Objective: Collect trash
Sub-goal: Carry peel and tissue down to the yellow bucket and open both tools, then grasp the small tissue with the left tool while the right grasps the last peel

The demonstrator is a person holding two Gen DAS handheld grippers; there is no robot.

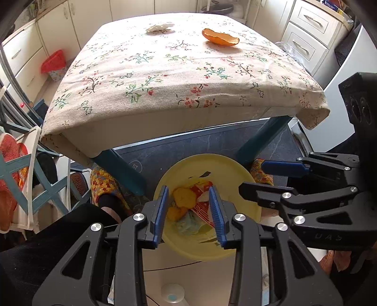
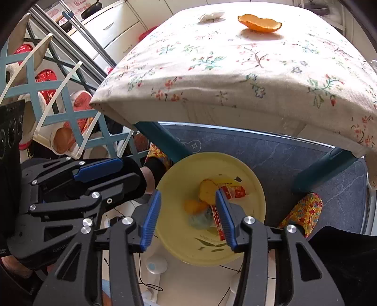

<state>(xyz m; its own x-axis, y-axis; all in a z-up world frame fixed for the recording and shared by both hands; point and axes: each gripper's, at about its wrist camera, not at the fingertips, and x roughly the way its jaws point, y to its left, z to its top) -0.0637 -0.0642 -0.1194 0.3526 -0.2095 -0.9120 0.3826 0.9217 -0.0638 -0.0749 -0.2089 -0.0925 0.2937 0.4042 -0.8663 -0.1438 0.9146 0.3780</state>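
Floral table (image 1: 179, 77) w/ orange peel (image 1: 220, 37), tissue (image 1: 160, 27); both grippers (image 1: 188, 211) (image 2: 186, 216) released over bin (image 1: 245, 169).

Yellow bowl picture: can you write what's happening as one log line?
step: dropping trash | yellow bowl: holds peels, red wrapper | left gripper: open, empty | right gripper: open, empty | table: orange peel, white tissue left

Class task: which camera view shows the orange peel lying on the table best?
The right wrist view: the orange peel looks larger and nearer there. The left wrist view shows the same peel whole but smaller and farther away.
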